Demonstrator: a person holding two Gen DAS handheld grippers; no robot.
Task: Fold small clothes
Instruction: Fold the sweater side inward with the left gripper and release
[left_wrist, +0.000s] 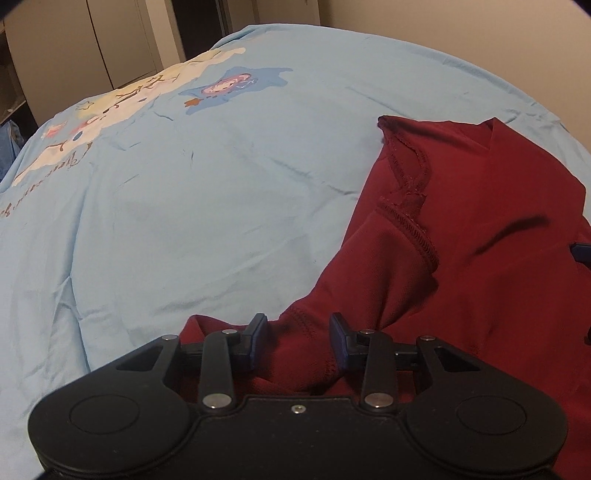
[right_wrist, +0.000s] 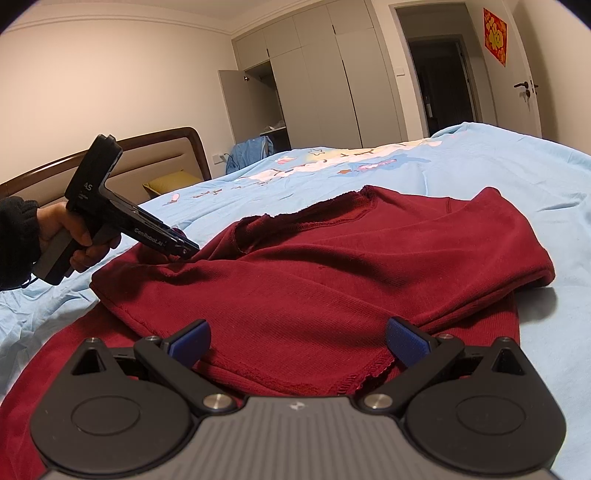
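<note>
A dark red knit top (right_wrist: 332, 266) lies on the light blue bedsheet (right_wrist: 480, 166), with one part folded over the rest and its stitched seams showing. My left gripper (left_wrist: 298, 332) is open low over the garment's near left edge (left_wrist: 306, 332), and red cloth runs between its blue pads (left_wrist: 258, 332). In the right wrist view a hand holds that left gripper (right_wrist: 184, 253) with its tip touching the cloth. My right gripper (right_wrist: 299, 343) stands wide open over the wavy hem (right_wrist: 354, 380), which lies between its blue pads (right_wrist: 406, 341).
The sheet carries a cartoon print (left_wrist: 229, 86) toward the far side. A wooden headboard (right_wrist: 110, 147) and a yellow pillow (right_wrist: 166, 184) are at the left. Wardrobes (right_wrist: 314, 85) and a doorway (right_wrist: 439, 81) stand beyond the bed.
</note>
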